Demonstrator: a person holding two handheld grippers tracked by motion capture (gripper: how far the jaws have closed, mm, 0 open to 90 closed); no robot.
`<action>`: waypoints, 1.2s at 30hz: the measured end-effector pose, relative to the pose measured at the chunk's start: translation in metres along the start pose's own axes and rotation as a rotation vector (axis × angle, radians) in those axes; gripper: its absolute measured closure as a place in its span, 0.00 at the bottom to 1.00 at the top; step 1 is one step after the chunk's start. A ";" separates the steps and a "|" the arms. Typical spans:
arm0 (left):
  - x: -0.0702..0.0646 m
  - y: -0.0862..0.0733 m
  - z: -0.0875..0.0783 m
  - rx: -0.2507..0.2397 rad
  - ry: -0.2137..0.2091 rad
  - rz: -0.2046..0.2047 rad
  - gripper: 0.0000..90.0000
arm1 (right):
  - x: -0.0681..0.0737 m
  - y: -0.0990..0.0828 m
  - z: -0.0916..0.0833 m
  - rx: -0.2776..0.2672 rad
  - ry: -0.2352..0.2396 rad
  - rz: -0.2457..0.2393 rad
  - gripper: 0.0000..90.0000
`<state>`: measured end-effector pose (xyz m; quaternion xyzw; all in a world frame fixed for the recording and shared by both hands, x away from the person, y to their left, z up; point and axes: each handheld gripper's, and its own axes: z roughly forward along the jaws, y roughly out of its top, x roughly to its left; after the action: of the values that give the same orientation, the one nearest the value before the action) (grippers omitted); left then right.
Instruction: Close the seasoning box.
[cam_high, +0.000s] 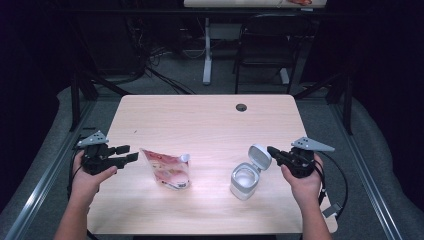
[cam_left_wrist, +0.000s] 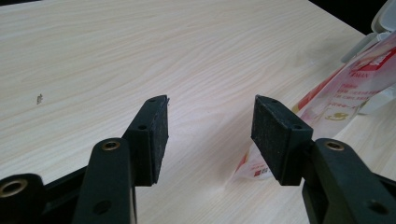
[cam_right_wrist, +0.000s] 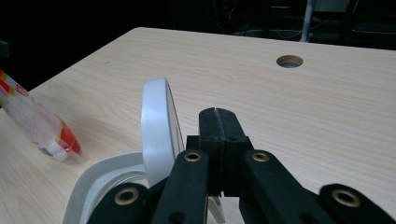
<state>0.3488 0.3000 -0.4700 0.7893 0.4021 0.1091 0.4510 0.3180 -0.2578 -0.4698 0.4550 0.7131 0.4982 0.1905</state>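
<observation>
Looking down from the high view, I have the left tongs (cam_high: 131, 153) near the surface's (cam_high: 200, 120) left edge, jaws spread apart with nothing between them, their tips just short of a red-and-white pouch (cam_high: 167, 170) that lies flat on the wood. In the left gripper view the pouch (cam_left_wrist: 345, 88) sits past the right-hand pad; it carries red print and a small square code near its lower corner, but the writing is too small and blurred for me to read, so I can give no brand. The right tongs (cam_high: 270, 149) are clenched, jaws pressed flat together; in the right gripper view their tip (cam_right_wrist: 216, 112) stands just beside the raised white lid (cam_right_wrist: 156, 130), and I cannot tell whether they touch it. That lid (cam_high: 259, 156) is hinged open, tilted up and back from a small white container (cam_high: 245, 181) standing upright right of the pouch, well apart from it. I see no label on the container. A round cable hole (cam_high: 241, 107) sits near the surface's far edge.
</observation>
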 end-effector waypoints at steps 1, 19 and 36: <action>-0.001 0.000 0.001 -0.001 0.000 -0.001 0.51 | 0.001 0.000 0.000 -0.001 -0.005 -0.001 1.00; 0.000 0.003 0.003 0.001 -0.005 0.009 0.51 | 0.009 0.000 -0.001 0.011 0.010 -0.025 1.00; -0.002 0.003 0.006 0.009 -0.007 0.013 0.52 | 0.036 0.003 0.011 0.040 0.139 -0.078 0.98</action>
<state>0.3520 0.2938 -0.4707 0.7944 0.3957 0.1073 0.4481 0.3089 -0.2215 -0.4658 0.3951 0.7515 0.5064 0.1506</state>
